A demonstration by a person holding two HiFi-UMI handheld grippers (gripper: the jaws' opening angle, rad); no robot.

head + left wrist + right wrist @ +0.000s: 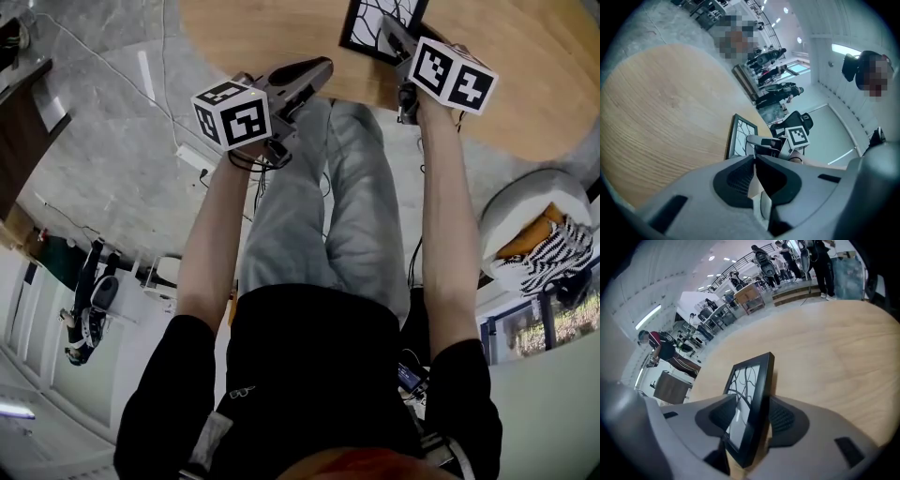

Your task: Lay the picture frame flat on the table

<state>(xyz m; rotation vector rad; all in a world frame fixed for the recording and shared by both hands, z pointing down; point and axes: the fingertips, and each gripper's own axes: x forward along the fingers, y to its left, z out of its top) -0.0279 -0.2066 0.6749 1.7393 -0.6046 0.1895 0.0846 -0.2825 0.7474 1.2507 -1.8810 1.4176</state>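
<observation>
Your right gripper is sitting spread around the tilted picture frame, likely letting it drop flat; left gripper is pressed together.

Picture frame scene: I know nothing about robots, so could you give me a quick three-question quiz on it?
1. Fill in: the left gripper has its jaws ___.
2. Which one has the frame between its jaws? A the left gripper, B the right gripper, C neither.
3. True or false: the frame lies flat on the table.
Key: 1 shut; 2 B; 3 false, it stands on edge.
</observation>
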